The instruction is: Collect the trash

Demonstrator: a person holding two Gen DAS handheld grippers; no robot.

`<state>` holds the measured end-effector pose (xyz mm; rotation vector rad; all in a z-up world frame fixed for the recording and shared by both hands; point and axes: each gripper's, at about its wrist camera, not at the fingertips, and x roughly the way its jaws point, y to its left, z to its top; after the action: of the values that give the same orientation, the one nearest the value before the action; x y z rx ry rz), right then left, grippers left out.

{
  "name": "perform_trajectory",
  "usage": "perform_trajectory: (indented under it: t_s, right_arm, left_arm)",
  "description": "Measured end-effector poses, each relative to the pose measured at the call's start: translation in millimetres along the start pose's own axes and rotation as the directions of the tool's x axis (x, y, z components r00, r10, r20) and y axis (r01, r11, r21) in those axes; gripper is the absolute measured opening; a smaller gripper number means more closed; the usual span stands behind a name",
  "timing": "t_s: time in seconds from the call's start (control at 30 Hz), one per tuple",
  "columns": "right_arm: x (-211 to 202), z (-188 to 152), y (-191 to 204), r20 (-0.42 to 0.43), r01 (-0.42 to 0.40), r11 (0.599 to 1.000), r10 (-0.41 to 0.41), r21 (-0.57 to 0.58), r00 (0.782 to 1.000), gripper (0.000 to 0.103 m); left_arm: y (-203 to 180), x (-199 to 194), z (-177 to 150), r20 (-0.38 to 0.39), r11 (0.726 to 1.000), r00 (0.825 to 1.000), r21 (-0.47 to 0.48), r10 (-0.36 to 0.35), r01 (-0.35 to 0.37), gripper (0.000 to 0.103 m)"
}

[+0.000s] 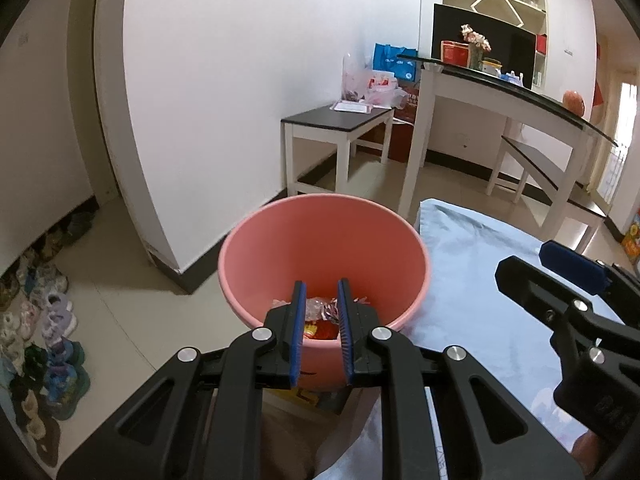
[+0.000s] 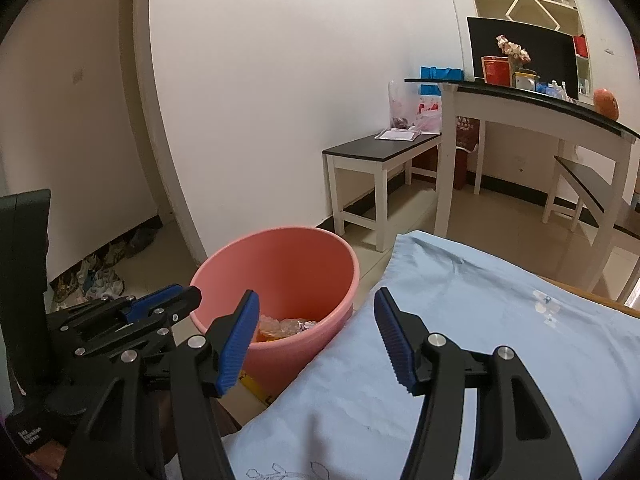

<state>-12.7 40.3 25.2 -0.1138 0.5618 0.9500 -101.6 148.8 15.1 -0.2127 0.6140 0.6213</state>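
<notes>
A pink bucket (image 1: pixel 320 236) (image 2: pixel 280 256) stands on the floor against the edge of a table under a light blue cloth (image 1: pixel 480 280) (image 2: pixel 480 328). Crumpled wrappers (image 1: pixel 320 308) (image 2: pixel 288 326) lie in its bottom. My left gripper (image 1: pixel 321 284) (image 2: pixel 192 294) hovers over the bucket's near rim, its blue pads a narrow gap apart with nothing between them. My right gripper (image 2: pixel 316 294) (image 1: pixel 532 264) stands wide open and holds nothing, above the cloth's edge beside the bucket. A small pale scrap (image 2: pixel 546 308) lies on the cloth, farther right.
A white bench with a dark top (image 1: pixel 340 120) (image 2: pixel 380 148) and a taller white table (image 1: pixel 500 92) (image 2: pixel 540 100) stand behind the bucket. Several shoes (image 1: pixel 44 320) line the floor on the left. A yellow item (image 2: pixel 252 388) lies by the bucket's base.
</notes>
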Motion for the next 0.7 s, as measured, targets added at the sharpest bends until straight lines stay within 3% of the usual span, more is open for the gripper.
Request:
perform_trajectory:
  t_s: [0.2,0.7]
  right_arm:
    - [-10.6,-3.4,0.0,0.013,0.005,1.000,-0.005,0.001,1.000,0.060]
    - [-42.5,-18.8,1.5,0.058,0.024,1.000,-0.024,-0.007,0.998,0.061]
  left_arm:
    - [-7.4,-11.5,-4.2,0.038,1.000,0.999,0.015,-0.012,0.012,0.016]
    - [-5.3,-27.3,-11.8,0.030,0.999,0.999,-0.002,-0.042,0.042,0.016]
